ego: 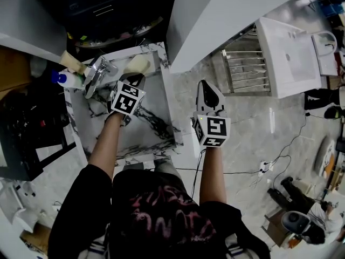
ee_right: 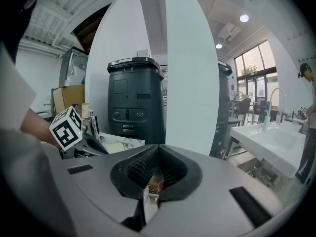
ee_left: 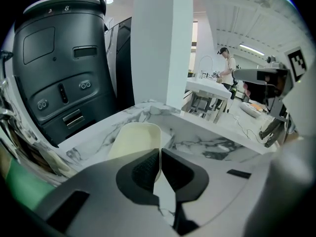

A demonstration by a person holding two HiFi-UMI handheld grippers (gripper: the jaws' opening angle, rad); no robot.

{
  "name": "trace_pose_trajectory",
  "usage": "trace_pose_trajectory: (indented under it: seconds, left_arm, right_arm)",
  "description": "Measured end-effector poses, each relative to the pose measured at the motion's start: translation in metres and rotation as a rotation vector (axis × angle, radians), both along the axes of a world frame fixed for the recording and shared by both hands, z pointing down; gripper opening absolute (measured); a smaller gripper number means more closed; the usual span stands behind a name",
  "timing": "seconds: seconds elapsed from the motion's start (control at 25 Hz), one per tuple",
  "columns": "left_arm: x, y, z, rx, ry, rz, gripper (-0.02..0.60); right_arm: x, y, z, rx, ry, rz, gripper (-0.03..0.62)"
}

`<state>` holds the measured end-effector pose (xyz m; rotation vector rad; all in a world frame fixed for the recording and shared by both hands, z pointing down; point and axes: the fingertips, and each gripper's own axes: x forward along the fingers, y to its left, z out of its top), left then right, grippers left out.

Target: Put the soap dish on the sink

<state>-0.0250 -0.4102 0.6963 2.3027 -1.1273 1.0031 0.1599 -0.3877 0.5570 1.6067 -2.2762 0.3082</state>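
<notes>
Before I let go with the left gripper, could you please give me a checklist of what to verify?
1. Left gripper shut on the dish's edge: ok.
2. Dish at the sink's back corner: ok.
3. Dish resting flat on the marble: cannot tell.
4. Faucet apart from the dish, on its left in the head view: ok.
5. Right gripper shut, empty and out beyond the sink's right rim: ok.
</notes>
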Motion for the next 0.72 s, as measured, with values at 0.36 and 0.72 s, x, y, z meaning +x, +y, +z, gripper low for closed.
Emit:
trace_pose_trajectory:
  seconds: [0.36, 0.72]
  left_arm:
    - [0.002, 0.003, -0.008, 0.017, 0.007, 0.012, 0.065]
    - [-0.001, 0.01, -0.043, 0.101, 0.02, -0.011, 0.063]
  right_arm:
    - [0.001, 0.004, -0.005, 0.004, 0.001, -0.001, 0.012]
    - [-0.008, 0.018, -0.02, 0.025, -0.018, -0.013, 0.012]
